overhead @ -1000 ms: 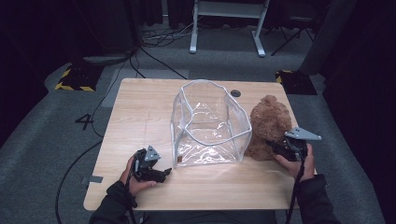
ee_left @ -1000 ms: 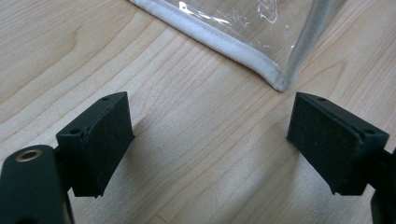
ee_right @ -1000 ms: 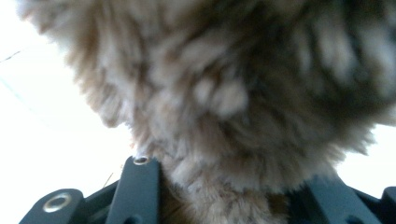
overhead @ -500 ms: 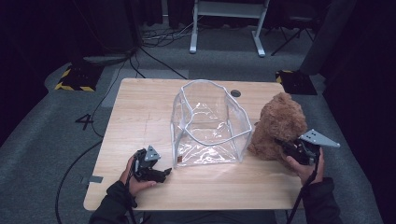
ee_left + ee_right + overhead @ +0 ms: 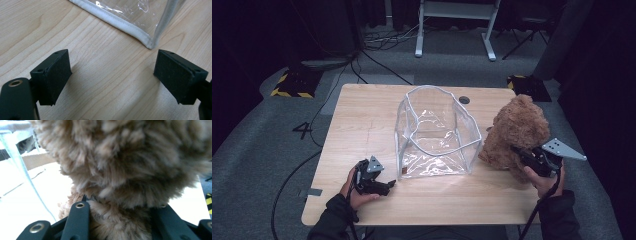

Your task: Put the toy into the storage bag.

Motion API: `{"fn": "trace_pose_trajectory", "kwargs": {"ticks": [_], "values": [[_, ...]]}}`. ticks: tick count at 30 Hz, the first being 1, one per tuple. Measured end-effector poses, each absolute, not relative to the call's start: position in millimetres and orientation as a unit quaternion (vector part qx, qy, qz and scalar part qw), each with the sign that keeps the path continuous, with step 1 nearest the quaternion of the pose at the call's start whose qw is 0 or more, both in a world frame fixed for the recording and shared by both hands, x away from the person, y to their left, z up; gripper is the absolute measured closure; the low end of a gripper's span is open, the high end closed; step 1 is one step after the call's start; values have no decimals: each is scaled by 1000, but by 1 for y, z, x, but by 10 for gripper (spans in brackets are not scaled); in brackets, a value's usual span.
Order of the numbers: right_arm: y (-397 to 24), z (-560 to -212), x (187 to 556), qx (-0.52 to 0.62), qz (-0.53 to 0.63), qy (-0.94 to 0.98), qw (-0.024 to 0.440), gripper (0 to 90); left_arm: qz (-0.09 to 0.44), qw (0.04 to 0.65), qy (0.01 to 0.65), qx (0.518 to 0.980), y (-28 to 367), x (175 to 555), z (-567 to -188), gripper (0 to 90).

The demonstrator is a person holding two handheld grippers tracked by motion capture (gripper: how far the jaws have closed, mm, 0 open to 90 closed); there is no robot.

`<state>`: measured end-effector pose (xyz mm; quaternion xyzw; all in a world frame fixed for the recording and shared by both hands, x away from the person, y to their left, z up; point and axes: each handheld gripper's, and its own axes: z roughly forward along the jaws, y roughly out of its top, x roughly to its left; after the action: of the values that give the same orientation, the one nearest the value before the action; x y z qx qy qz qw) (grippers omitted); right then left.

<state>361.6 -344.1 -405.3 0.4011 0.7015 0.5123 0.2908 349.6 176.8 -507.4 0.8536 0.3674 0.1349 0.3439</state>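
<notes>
The right gripper (image 5: 518,152) squeezes a fuzzy brown teddy bear (image 5: 516,131) between its black jaws; soft fur bulges just past them. The left gripper (image 5: 382,187) rests with its flat, felt-like pads (image 5: 53,75) spread apart, holding nothing. Just ahead of it stands a see-through plastic bag (image 5: 434,132) with white edges. All sit on a pale wooden table (image 5: 362,120), on grey carpet (image 5: 262,145) in a dark room

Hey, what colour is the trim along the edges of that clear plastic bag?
White trim on the clear plastic bag, clearest in the left gripper view.
</notes>
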Motion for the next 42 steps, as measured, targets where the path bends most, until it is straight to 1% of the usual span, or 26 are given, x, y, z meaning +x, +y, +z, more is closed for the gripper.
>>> {"fn": "trace_pose_trajectory", "kwargs": {"ticks": [20,42], "values": [[-351,-381,356,380,539,687,306,656,135,344,367,854,177,350,-507,141],[-343,-320,356,335,557,673,354,656,137,343,370,852,176,349,-507,145]]}}
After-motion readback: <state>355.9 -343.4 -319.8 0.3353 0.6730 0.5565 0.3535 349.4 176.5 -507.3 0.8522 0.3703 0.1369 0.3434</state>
